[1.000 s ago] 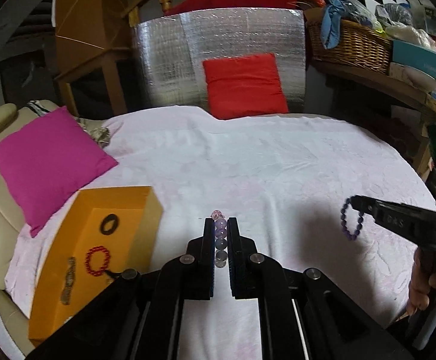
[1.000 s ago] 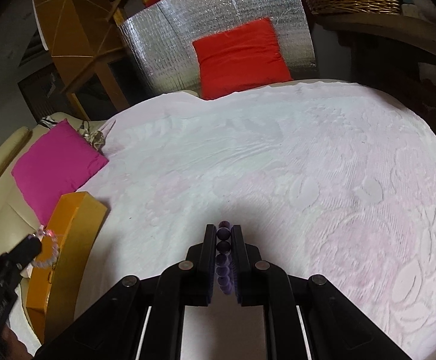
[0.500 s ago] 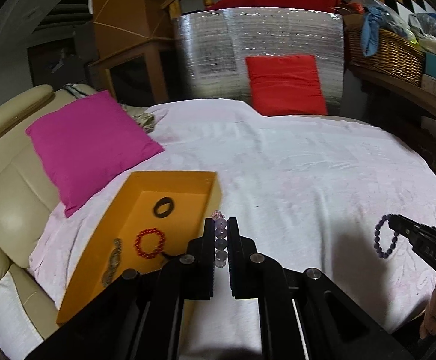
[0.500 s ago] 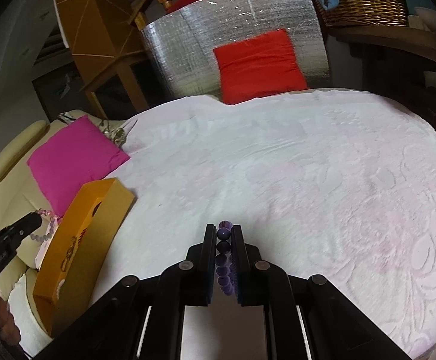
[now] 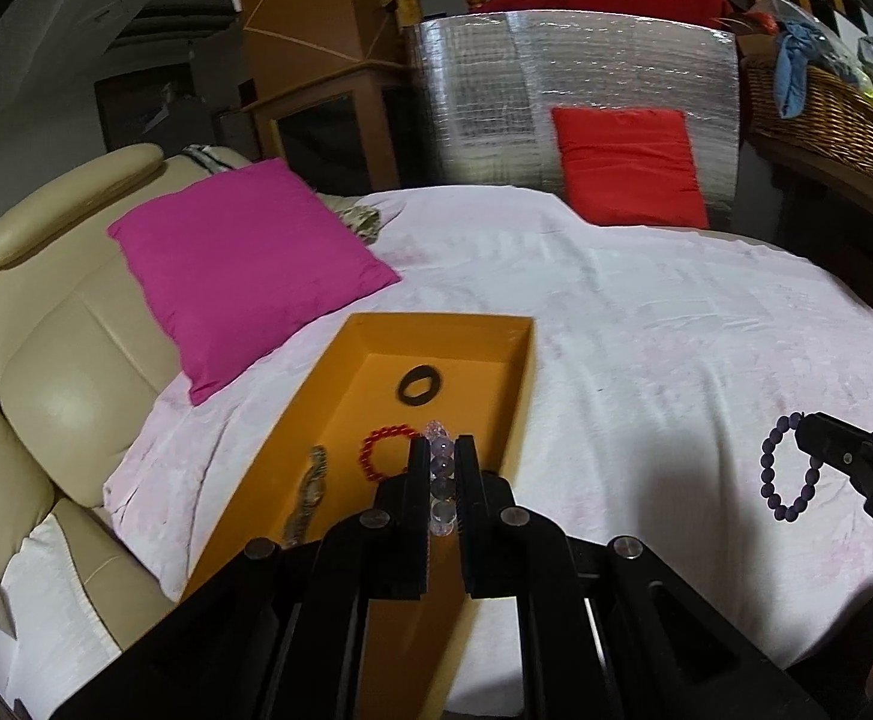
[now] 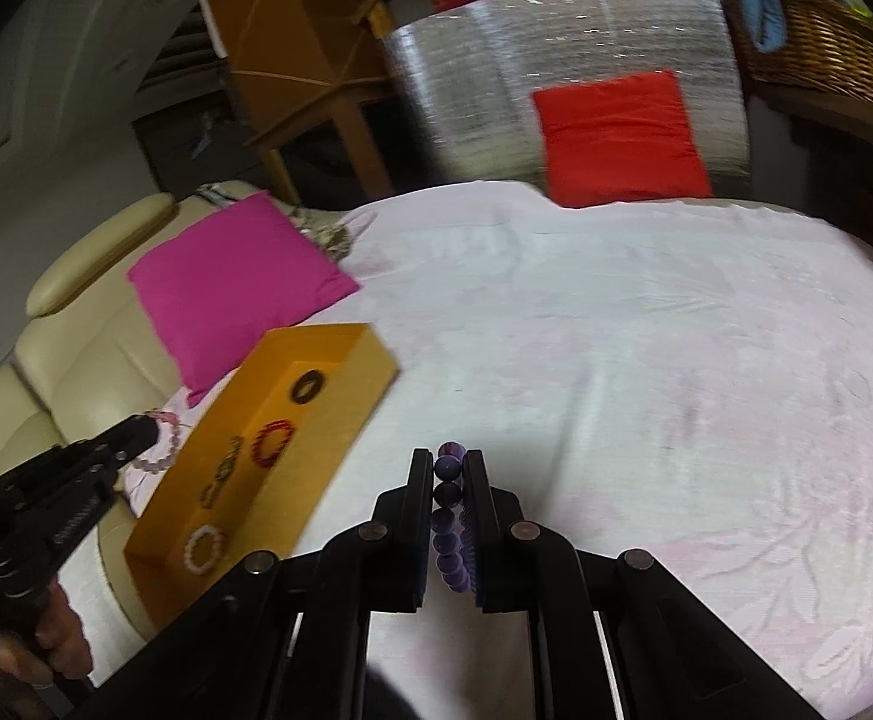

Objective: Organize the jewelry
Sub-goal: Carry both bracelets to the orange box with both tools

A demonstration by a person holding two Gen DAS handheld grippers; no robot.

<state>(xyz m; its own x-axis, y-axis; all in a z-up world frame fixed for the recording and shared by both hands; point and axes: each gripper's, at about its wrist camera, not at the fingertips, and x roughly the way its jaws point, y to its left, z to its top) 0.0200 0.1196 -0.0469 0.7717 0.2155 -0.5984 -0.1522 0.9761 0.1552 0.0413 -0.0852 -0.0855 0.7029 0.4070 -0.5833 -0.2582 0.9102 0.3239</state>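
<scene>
A wide bed spread of pale pink cloth, wrinkled and woven with a raised leaf pattern, fills most of both views, with a cream leather sofa along its left edge. A square magenta cushion of plain fabric leans there, and a red cushion stands against a quilted silver foil panel at the far side; a woven wicker basket sits on a shelf to the right. On the spread lies a long, shallow orange box, rectangular and open-topped, its long axis running away from the left wrist camera. Inside it are a flat dark ring, a red bead bracelet, a dull chain stretched along the box, and a pale pink bead bracelet at the near end (seen only from the right wrist). The left gripper hovers over the box, jaws clenched on a bracelet of clear and lilac glassy beads, the pinched beads lined up along the fingers, pointing forward. The right gripper is above the spread, to the right of the box, jaws clamped on a purple bead bracelet, matte round beads, whose loop hangs below the fingertips.
</scene>
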